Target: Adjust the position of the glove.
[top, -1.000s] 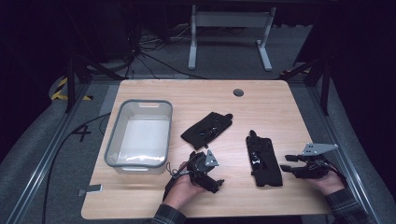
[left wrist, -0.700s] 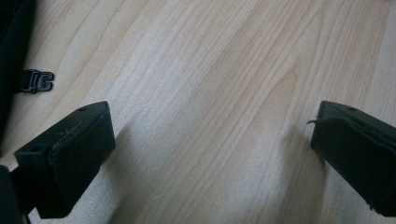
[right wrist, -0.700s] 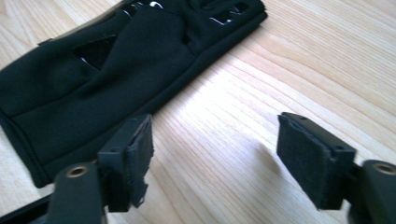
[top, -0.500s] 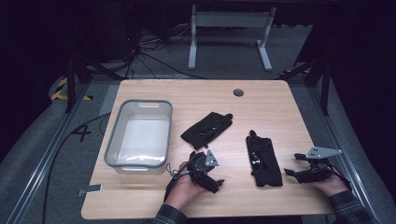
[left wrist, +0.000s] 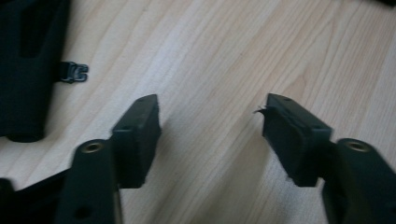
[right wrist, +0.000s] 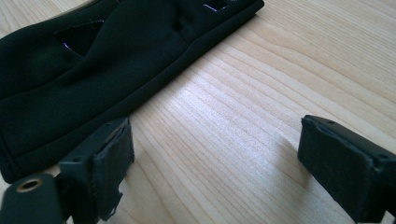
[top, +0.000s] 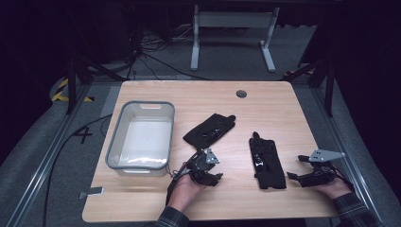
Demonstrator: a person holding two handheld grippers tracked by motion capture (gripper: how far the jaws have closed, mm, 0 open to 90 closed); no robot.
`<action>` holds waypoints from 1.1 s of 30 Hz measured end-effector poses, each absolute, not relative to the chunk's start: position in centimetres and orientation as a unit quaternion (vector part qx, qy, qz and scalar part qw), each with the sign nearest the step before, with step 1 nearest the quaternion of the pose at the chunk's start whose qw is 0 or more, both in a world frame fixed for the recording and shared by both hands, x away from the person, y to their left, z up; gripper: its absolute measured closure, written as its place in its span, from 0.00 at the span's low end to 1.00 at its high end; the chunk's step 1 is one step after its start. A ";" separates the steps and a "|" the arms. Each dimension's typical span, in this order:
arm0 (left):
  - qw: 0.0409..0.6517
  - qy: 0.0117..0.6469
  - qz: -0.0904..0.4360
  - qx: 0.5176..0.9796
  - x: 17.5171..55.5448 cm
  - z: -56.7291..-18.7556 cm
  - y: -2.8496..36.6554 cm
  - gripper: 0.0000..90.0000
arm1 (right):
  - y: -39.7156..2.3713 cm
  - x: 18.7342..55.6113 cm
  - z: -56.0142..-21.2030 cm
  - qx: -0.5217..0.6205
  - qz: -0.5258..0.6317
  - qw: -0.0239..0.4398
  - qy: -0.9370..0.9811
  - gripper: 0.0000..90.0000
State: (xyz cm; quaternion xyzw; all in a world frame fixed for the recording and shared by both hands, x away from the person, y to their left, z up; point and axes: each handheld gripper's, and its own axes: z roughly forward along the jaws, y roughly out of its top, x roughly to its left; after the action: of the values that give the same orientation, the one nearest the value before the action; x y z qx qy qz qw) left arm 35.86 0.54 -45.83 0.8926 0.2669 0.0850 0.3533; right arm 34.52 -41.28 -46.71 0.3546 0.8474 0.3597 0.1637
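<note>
Two black gloves lie on the bench, well apart; the right glove (top: 266, 161) lies lengthwise near the front edge, right of the middle, and the left glove (top: 209, 130) lies slantwise at mid-bench, just beside the clear plastic bin (top: 113, 142) that stands toward the left edge. Both look like soft, light padded fabric that would fold and sag when lifted; I judge a pinch on a cuff edge or side hem the best hold, since the flat palm gives the pads little to bite.

The right gripper (top: 295, 169) rests near the front right corner, its jaws just opened wide with nothing but bare wood between them; the right glove's (right wrist: 84, 74) hem lies just beside the gripper's left pad (right wrist: 112, 161). The left gripper (top: 208, 172) sits near the front edge, left of that glove, jaws just narrowing to a middling gap, empty; a glove's (left wrist: 28, 60) edge lies off to its side.
</note>
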 end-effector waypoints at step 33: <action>0.358 0.331 0.124 0.865 45.4 -42.8 -1.8 1.00 | -41.3 34.5 -46.7 0.352 0.359 0.162 0.849 0.11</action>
State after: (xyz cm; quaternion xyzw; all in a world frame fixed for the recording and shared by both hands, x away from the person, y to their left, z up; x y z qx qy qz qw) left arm 45.41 -1.84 -42.78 0.8645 0.3306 0.1240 0.3577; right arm 34.55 -41.26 -46.71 0.3523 0.8489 0.3591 0.1623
